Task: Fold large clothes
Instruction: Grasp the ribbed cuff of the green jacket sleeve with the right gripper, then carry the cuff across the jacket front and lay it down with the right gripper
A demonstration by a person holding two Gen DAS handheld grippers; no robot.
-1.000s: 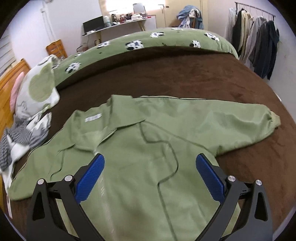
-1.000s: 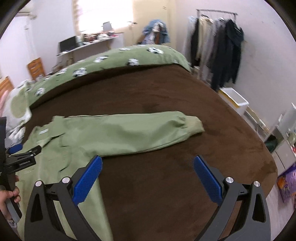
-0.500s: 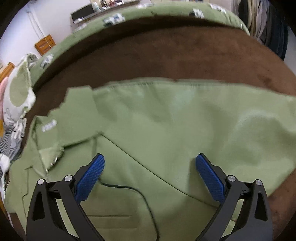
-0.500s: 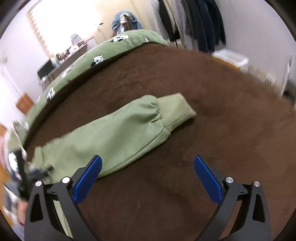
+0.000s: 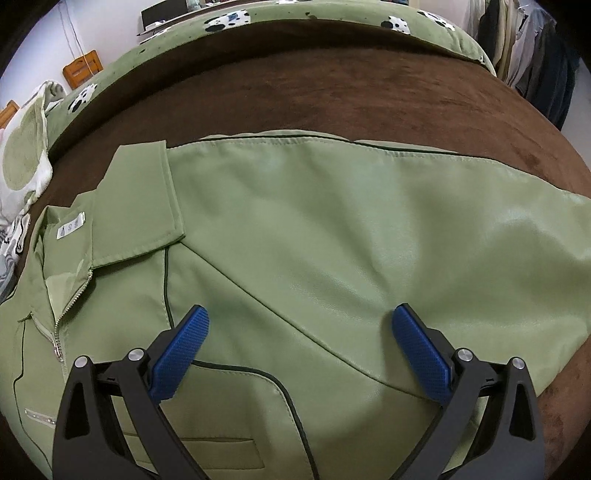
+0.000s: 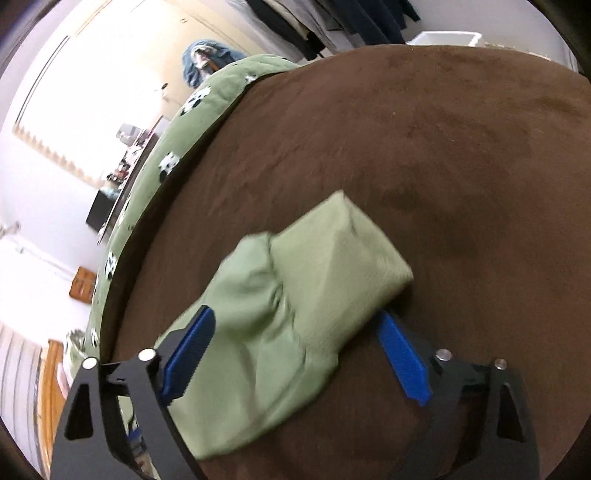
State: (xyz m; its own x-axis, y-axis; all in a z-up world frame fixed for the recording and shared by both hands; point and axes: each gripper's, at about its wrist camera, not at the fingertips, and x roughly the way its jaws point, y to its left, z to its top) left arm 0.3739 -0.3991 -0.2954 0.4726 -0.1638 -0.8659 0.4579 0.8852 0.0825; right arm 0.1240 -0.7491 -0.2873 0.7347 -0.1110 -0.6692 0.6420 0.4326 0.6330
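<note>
Bare brown blanket (image 6: pixel 424 147) beyond sleeve cuff (image 6: pixel 340 254)

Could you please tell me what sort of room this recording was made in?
Most likely a bedroom: a bed with a brown blanket, a green panda-print duvet along its far side, and clothes hanging on a rack.

Both wrist views close, angled down — jacket (image 5: pixel 332 240) shared

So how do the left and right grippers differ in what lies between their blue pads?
The left gripper hovers wide open over the green jacket's flat chest, gripping nothing. The right gripper straddles the jacket's sleeve cuff, its jaws closing on it. Both have blue pads on black frames.
</note>
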